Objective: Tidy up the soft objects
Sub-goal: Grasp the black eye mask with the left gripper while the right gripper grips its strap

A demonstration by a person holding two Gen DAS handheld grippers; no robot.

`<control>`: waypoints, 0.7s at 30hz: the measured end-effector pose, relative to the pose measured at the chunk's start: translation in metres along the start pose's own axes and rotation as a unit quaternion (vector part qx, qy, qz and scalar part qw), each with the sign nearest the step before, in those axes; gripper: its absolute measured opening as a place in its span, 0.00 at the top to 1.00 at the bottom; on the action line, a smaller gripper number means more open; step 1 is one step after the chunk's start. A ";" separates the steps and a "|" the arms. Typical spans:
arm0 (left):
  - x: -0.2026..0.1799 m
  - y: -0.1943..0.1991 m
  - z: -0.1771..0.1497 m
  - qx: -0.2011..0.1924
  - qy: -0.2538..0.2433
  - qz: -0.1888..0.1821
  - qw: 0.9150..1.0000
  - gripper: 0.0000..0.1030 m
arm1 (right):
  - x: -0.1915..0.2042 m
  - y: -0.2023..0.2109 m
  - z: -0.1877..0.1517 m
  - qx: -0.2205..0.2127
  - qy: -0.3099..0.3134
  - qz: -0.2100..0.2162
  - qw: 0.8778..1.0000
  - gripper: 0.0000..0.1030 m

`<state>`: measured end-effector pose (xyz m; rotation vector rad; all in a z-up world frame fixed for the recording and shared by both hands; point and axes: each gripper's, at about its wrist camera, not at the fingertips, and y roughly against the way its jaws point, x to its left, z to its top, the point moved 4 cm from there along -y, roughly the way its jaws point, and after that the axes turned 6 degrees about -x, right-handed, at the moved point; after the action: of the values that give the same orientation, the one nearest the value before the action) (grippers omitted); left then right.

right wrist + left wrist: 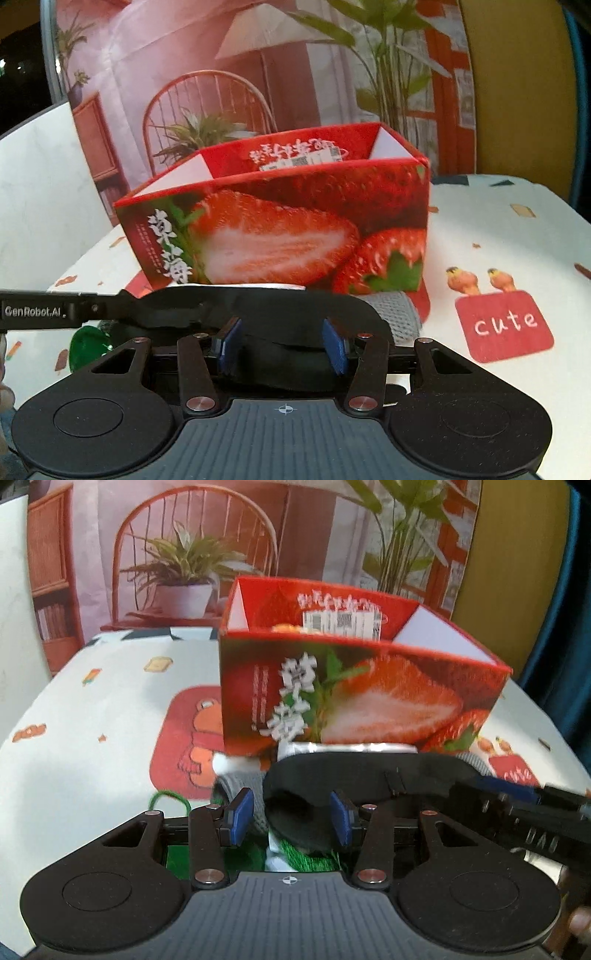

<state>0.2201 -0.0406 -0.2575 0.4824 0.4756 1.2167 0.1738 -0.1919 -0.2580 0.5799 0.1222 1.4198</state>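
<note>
black eye mask (258, 306): stretched between my left hand-held gripper (291, 821) and right hand-held gripper (282, 345), both clenched on it, strawberry box (280, 221) at 12 o'clock. grey soft item (395, 314): mostly hidden behind the mask, type unclear.

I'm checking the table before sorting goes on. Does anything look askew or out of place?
Mostly the soft items: a black fabric piece, a grey knit item and green yarn lie loose in front of the strawberry box rather than inside it. The box itself stands upright, undamaged.
</note>
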 end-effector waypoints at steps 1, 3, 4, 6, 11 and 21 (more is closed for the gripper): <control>-0.001 -0.002 -0.004 0.004 -0.004 0.001 1.000 0.54 | -0.003 0.000 0.001 -0.002 -0.003 -0.003 1.000 0.56; -0.003 -0.005 -0.009 0.008 -0.013 0.003 1.000 0.54 | -0.009 0.000 0.002 -0.006 -0.009 -0.011 1.000 0.56; -0.003 -0.005 -0.011 0.006 -0.019 0.004 1.000 0.54 | -0.012 0.000 0.001 -0.007 -0.014 -0.017 1.000 0.56; -0.004 -0.006 -0.012 0.004 -0.025 0.005 1.000 0.54 | -0.020 -0.002 0.000 -0.007 -0.026 -0.028 0.999 0.55; -0.003 -0.010 -0.014 0.013 -0.022 0.002 1.000 0.54 | -0.037 -0.009 -0.005 0.003 -0.052 -0.047 0.998 0.53; -0.005 -0.013 -0.016 0.012 -0.019 -0.001 1.000 0.54 | -0.046 -0.020 -0.014 0.020 -0.083 -0.041 0.995 0.49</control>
<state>0.2191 -0.0479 -0.2779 0.5248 0.4595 1.1994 0.1779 -0.2322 -0.2912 0.7164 0.0416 1.2865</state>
